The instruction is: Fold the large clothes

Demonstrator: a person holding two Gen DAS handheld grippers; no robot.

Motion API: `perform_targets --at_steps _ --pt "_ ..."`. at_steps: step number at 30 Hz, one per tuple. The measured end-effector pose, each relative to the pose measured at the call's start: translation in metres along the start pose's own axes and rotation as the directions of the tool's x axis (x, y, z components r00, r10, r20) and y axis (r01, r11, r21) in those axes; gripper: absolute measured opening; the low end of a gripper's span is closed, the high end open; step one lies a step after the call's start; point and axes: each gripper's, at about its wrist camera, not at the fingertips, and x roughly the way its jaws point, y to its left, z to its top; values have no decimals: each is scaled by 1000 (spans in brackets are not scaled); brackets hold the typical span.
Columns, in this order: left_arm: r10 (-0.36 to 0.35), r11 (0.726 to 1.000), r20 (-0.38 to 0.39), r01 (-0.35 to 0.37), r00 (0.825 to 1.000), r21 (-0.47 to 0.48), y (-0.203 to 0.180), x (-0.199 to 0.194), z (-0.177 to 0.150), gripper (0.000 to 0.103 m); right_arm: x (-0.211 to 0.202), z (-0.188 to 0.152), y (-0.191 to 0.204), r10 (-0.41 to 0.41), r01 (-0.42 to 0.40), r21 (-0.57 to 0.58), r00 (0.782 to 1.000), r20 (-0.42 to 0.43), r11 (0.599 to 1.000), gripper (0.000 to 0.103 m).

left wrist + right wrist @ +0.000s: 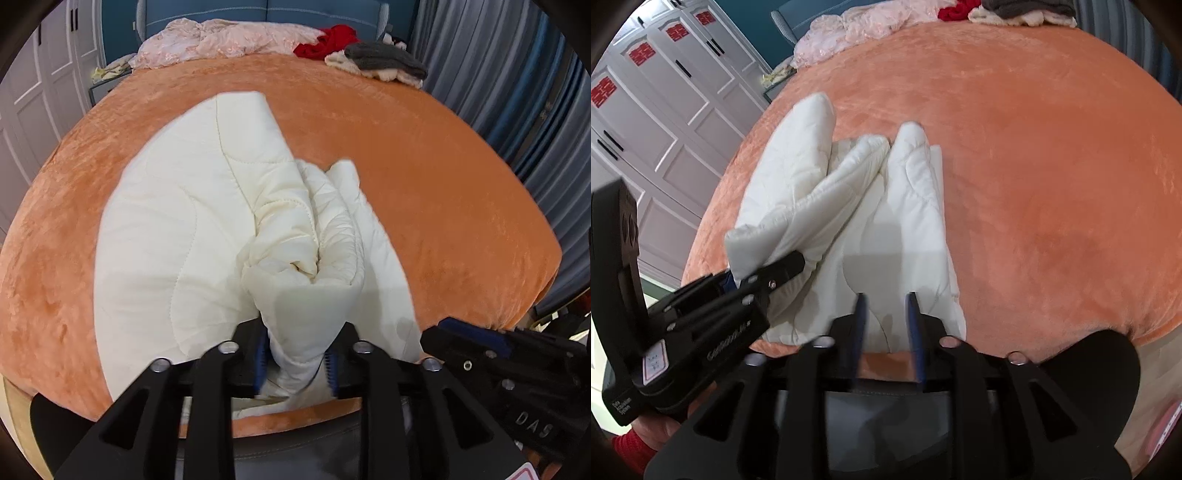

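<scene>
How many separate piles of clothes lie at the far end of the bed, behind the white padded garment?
3. A pink lacy pile lies far left, a red pile in the middle, and a grey-and-cream pile far right by the curtain. More may be hidden behind them.

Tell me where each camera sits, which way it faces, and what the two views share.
Left wrist: rides the left tongs, facing up the orange bed toward the headboard; tongs shut on a bunched cream quilted garment; right tongs enter at right.
Right wrist: rides the right tongs, open above the garment's near edge, facing likewise; left tongs and a hand show at left.
Shared: garment, bed, far clothes pile.
</scene>
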Motion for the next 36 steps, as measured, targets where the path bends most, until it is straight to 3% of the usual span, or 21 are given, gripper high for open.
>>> perform_targets --at_steps 1,2,5,7,11,14,17,18,19,20,22,24,28,31,36 --pt "-21 1000 8 21 1000 -3 2 -6 -1 42 -8 2 -1 2 -2 -4 1000 18 1000 48" --pt "-42 999 16 42 999 -7 5 -13 -1 57 -12 3 -1 4 -3 -8 1000 31 1000 50" --pt "-62 997 57 64 996 -39 16 -39 -6 69 -24 17 8 22 -19 -43 997 73 999 54" --pt "-71 996 68 75 995 -58 25 -53 -10 73 -31 27 19 40 -32 -78 994 101 996 64" --pt "-39 985 73 50 997 -165 64 -73 -25 74 -32 46 47 106 -89 -136 987 120 987 69" --pt "18 968 54 -4 998 -253 92 -74 -34 74 -17 56 68 152 -137 -162 985 85 977 73" --pt "37 930 20 -28 999 -365 123 -69 -40 74 8 57 83 119 -113 -189 993 18 976 73" --pt "33 913 19 -23 999 -407 132 -67 -41 74 18 56 85 114 -115 -192 993 -15 975 67" --pt "32 905 20 -21 999 -424 137 -67 -41 74 23 54 88 118 -123 -192 992 -36 974 40" --pt "32 900 22 -19 999 -435 141 -67 -40 74 26 51 87 117 -125 -189 992 -53 974 28" --pt "34 903 37 -15 999 -429 139 -71 -37 74 15 48 79 159 -161 -166 987 -27 973 15" --pt "35 917 56 -10 998 -399 133 -75 -31 73 -13 42 66 207 -199 -144 978 38 969 13" --pt "21 945 82 7 996 -326 114 -75 -19 73 -49 24 37 120 -105 -122 985 122 987 13" --pt "8 962 73 12 997 -272 94 -63 -12 73 -40 9 8 28 -23 -78 997 66 997 13" --pt "20 985 0 -20 1000 -169 61 -30 -11 71 -11 -13 -17 -20 20 -36 1000 -17 999 14"
